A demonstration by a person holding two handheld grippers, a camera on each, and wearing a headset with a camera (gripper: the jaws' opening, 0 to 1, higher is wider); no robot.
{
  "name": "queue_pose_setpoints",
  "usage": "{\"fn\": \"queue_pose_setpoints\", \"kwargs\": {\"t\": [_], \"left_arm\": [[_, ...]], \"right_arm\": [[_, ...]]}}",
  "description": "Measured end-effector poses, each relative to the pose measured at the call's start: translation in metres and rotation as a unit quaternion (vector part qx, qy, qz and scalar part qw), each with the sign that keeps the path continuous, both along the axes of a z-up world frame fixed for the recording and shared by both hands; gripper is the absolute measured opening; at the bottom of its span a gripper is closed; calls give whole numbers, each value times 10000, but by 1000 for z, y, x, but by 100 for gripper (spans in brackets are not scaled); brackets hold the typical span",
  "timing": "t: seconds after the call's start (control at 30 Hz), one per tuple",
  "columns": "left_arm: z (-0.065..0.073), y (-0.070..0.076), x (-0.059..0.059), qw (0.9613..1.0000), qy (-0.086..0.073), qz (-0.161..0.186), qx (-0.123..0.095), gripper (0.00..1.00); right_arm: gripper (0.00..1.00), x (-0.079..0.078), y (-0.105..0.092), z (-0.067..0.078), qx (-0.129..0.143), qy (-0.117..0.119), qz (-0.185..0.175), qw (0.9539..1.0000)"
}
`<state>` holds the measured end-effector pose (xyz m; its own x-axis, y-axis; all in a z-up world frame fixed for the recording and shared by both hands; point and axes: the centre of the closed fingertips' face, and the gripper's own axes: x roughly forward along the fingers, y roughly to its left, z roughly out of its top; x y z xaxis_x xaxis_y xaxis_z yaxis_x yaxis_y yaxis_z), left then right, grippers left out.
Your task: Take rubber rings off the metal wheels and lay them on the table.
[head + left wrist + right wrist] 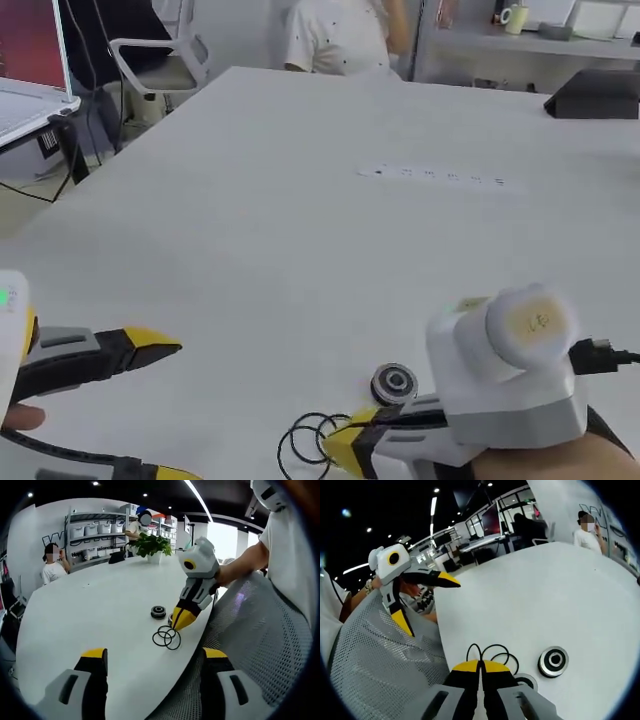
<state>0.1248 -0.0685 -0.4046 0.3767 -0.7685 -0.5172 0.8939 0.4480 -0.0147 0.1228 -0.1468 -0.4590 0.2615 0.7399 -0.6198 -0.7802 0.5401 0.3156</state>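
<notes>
Right gripper [480, 666] is sitting with jaws shut at the thin black rubber rings [492, 656], round metal wheel [553, 661] just beside; left gripper [155, 653] is hanging wide open. Guessing overlapping rings risk getting dragged off the edge of the white table [300, 250].

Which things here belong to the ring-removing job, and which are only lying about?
For the job: metal wheels; rubber rings; right gripper; left gripper.

Only lying about: black box; mug; laptop; office chair; potted plant.
</notes>
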Motion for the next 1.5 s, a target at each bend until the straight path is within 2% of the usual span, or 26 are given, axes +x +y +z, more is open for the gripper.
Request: {"fn": "queue_pose_setpoints", "kwargs": {"t": [0.13, 0.73, 1.0, 1.37, 1.5], "left_arm": [[-2, 1, 0, 10000, 16, 10, 35, 73], [-3, 0, 0, 10000, 47, -21, 55, 72], [-3, 0, 0, 10000, 43, -6, 37, 72], [-3, -1, -1, 10000, 18, -73, 63, 72], [-2, -1, 0, 9998, -60, -103, 129, 72]], "right_arm": [[0, -2, -1, -5, -58, 57, 18, 10000], [1, 5, -8, -10, -243, -131, -40, 9996], [1, 14, -14, -2, -145, -190, -217, 9995], [1, 33, -24, 17, -67, -551, -491, 9973], [1, 40, -31, 21, -42, -636, -636, 9959]]}}
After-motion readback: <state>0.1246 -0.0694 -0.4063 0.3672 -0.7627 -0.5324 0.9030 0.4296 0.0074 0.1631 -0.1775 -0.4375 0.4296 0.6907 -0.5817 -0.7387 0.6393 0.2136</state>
